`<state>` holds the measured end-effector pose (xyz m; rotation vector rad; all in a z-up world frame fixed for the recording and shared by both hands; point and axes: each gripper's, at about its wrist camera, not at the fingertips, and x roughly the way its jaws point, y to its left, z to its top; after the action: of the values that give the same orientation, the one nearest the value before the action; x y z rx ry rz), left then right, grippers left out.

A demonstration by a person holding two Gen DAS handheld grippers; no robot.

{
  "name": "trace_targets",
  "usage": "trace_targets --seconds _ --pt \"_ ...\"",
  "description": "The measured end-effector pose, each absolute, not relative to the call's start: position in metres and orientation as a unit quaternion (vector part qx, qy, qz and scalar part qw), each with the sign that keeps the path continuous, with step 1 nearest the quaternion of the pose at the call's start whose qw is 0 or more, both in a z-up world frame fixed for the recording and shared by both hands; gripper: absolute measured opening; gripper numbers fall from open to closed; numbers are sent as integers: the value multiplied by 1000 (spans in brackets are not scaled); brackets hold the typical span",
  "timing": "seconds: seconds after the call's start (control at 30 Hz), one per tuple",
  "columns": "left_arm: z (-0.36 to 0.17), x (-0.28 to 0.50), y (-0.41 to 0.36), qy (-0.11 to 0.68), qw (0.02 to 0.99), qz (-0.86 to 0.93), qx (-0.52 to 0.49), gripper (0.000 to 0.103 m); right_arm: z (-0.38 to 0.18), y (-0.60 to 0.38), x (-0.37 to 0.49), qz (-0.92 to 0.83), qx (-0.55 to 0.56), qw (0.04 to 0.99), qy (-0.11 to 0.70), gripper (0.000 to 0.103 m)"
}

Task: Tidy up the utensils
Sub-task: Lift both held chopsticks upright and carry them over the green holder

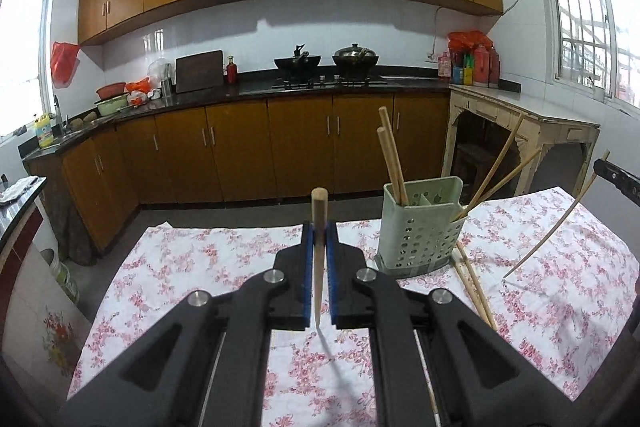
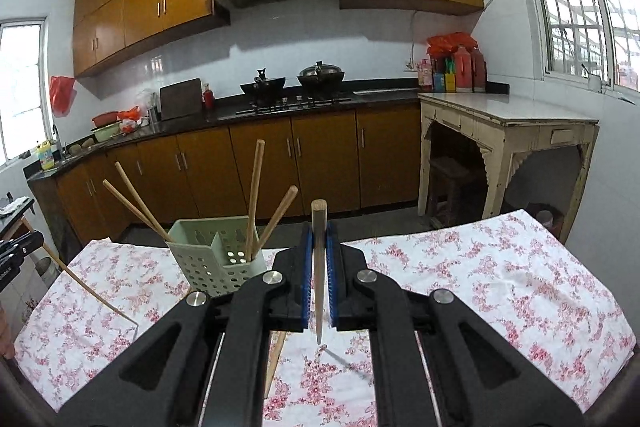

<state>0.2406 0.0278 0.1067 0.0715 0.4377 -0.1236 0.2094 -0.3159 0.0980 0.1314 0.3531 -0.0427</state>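
Note:
A pale green perforated utensil holder [image 1: 420, 223] stands on the floral tablecloth and holds several wooden chopsticks [image 1: 394, 159]. It also shows in the right wrist view [image 2: 216, 259]. My left gripper [image 1: 319, 231] is shut on one upright chopstick [image 1: 319, 251], left of the holder, tip just above the cloth. My right gripper [image 2: 319, 231] is shut on another upright chopstick [image 2: 319, 267], right of the holder. Two loose chopsticks [image 1: 474, 287] lie on the cloth beside the holder. Each view shows the other gripper's chopstick at its edge [image 1: 552, 231] [image 2: 92, 291].
The table with the floral cloth [image 2: 500, 287] drops to the floor at its far edge. Brown cabinets and a dark counter with a stove and woks [image 1: 298, 63] run behind. A worn white side table [image 2: 508, 123] stands at the right under a window.

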Motion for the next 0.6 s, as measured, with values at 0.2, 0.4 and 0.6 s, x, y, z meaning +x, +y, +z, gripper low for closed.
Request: trace_targets --seconds 0.2,0.4,0.6 --pt "129 239 20 202 976 -82 27 7 127 -314 213 10 78 981 177 7" --pt "163 236 2 180 976 -121 6 7 155 -306 216 53 89 980 171 7" --pt "198 243 -23 155 977 -143 -12 7 181 -290 224 73 83 983 148 7"
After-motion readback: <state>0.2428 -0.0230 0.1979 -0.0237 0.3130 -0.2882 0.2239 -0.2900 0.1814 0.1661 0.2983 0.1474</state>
